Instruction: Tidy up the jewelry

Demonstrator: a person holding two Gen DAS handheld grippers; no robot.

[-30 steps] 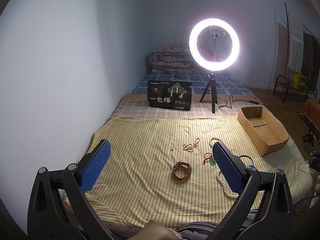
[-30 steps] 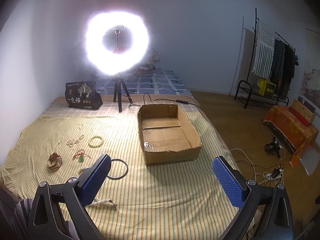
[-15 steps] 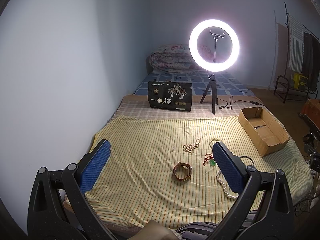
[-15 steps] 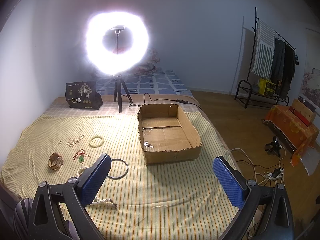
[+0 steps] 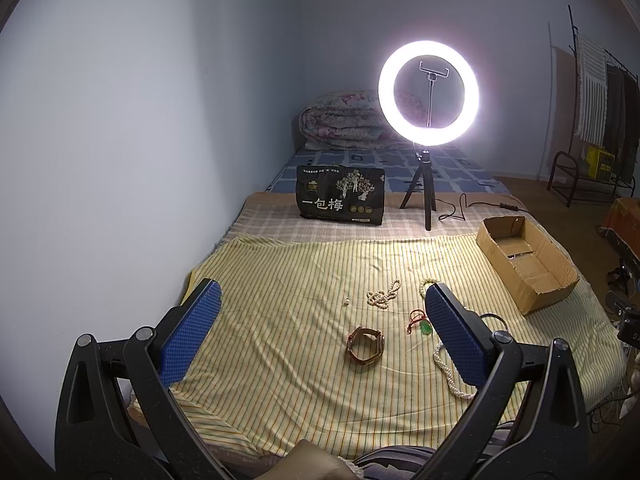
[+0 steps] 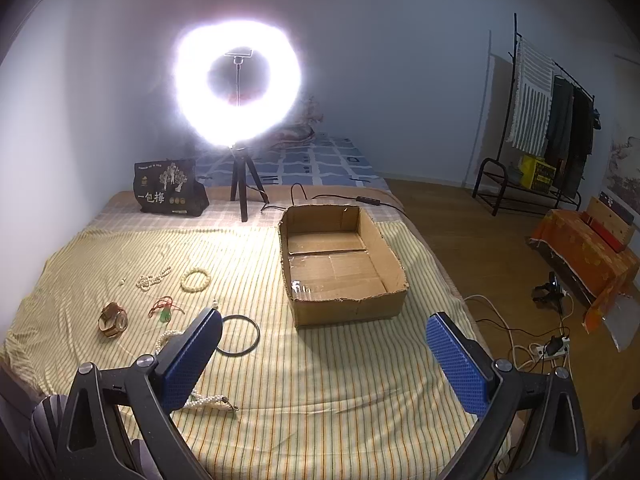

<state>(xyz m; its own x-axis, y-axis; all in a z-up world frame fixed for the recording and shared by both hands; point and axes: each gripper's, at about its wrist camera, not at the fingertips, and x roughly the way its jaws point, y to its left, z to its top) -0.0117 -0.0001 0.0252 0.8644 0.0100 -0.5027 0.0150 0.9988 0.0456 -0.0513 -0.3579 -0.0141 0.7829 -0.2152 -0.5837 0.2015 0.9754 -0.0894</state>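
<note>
Blue-padded, the left claw (image 5: pixel 320 330) and right claw (image 6: pixel 322 354) are held wide apart above the bed, nothing gripped. Jewelry is scattered on the striped sheet (image 6: pixel 320 392): a watch (image 5: pixel 365 345), pearl strand (image 5: pixel 446 368), black ring (image 6: pixel 239 335), left of the cardboard box (image 6: pixel 344 264).

Matt cardboard box (image 6: pixel 344 276), striped cloth (image 6: pixel 320 380)

Both wrist views look down the bed (image 5: pixel 280 360) from above its foot; both show the cardboard box (image 6: pixel 344 264).
</note>
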